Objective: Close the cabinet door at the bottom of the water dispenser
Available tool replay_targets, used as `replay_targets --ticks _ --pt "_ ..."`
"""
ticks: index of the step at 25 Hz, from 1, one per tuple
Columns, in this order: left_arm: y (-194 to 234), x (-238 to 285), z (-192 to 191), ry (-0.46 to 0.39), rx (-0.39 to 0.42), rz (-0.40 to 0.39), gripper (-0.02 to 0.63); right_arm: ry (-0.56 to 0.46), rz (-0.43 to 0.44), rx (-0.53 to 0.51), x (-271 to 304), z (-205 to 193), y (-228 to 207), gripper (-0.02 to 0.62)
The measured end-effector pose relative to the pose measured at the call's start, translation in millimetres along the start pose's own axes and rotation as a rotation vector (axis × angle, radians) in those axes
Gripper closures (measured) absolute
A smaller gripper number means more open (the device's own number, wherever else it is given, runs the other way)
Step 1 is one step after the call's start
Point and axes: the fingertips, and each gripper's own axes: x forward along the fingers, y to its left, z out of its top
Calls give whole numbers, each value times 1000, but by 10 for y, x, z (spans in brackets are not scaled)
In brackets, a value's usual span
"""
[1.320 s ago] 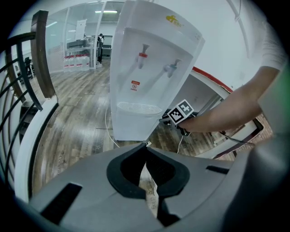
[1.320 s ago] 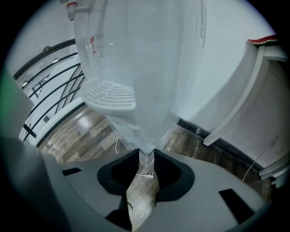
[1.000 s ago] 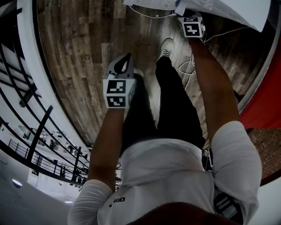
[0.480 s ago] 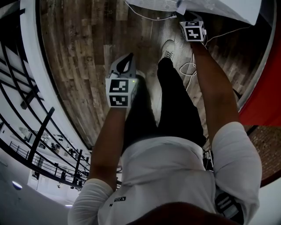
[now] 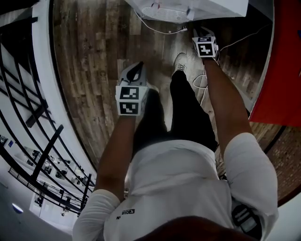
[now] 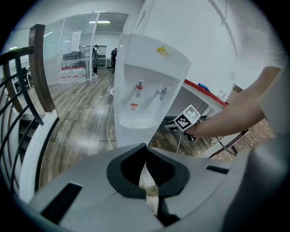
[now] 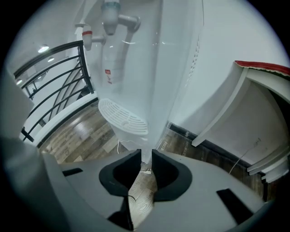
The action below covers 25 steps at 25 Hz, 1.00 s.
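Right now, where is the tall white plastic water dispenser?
In the head view the white water dispenser stands at the top edge, right of centre, on the wood-plank floor. The right gripper is close to it, the left gripper farther back.

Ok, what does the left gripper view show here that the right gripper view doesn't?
Only the left gripper view: the water dispenser upper front with its yellow logo, a glass-walled room behind, and the right gripper at the end of the person's forearm; its jaws have just been closing on nothing. Only the right gripper view: the drip tray grille up close and a plug on the floor. Both: the dispenser's two taps, the black railing, the wood floor and the red-topped white counter.
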Motion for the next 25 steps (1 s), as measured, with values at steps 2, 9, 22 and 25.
replay_targets --ticks 2,9,22,25 --pt "5 -136 101 -15 10 -3 611 -2 -10 14 -175 57 21 509" --pt "-136 -745 273 -61 13 -37 611 -39 3 20 -859 337 293 518" --pt "-69 -2007 959 -254 57 -73 611 -314 183 134 -2998 1258 1289 558" --pt "-199 -2263 1171 -316 22 -119 611 -397 224 203 -3550 1484 1506 561"
